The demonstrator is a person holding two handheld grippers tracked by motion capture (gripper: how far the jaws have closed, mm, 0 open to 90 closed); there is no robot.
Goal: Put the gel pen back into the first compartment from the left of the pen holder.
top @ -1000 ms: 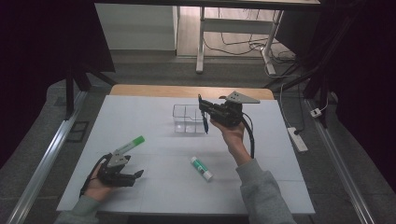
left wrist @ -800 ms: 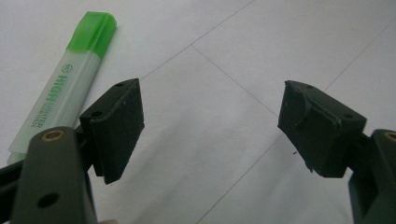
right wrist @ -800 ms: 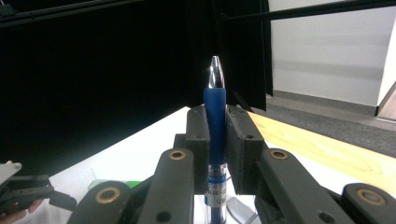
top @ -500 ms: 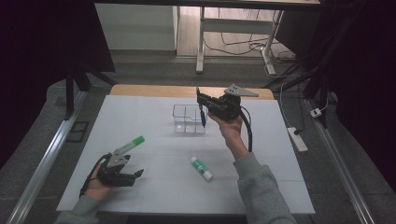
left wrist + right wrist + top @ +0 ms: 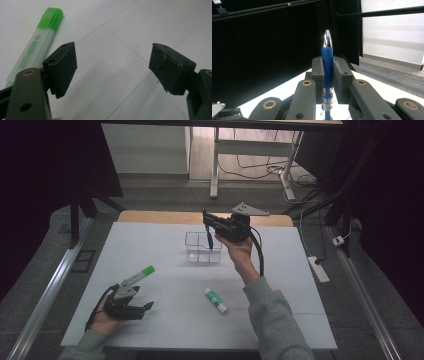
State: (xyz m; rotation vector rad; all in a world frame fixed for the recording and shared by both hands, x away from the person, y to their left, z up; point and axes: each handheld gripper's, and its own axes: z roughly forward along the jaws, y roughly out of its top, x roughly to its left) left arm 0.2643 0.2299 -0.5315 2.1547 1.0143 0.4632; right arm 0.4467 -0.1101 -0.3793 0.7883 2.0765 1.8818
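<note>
My right gripper (image 5: pixel 205 220) is held up over the far middle of the white table (image 5: pixel 165 320), shut on a blue pen (image 5: pixel 209 240). The pen hangs down from the jaws, its lower end over a clear divided box (image 5: pixel 192 254). In the right gripper view the pen (image 5: pixel 327 60) stands clamped between the pads, silver tip up, in my right gripper (image 5: pixel 327 68). My left gripper (image 5: pixel 146 307) rests near the front left, open with nothing between its fingers. A green-capped highlighter (image 5: pixel 138 275) lies just beyond it, left of the jaws of my left gripper (image 5: pixel 112 65) as the highlighter (image 5: pixel 37 46).
A white glue stick with a green label (image 5: pixel 215 300) lies on the table's front middle, near the right forearm. Beyond the table's far edge stand desk legs and cables on the floor; a metal rail runs along each side.
The right gripper has risen and drifted a little left with the pen, bringing it over the clear box. The left gripper has stayed put.
</note>
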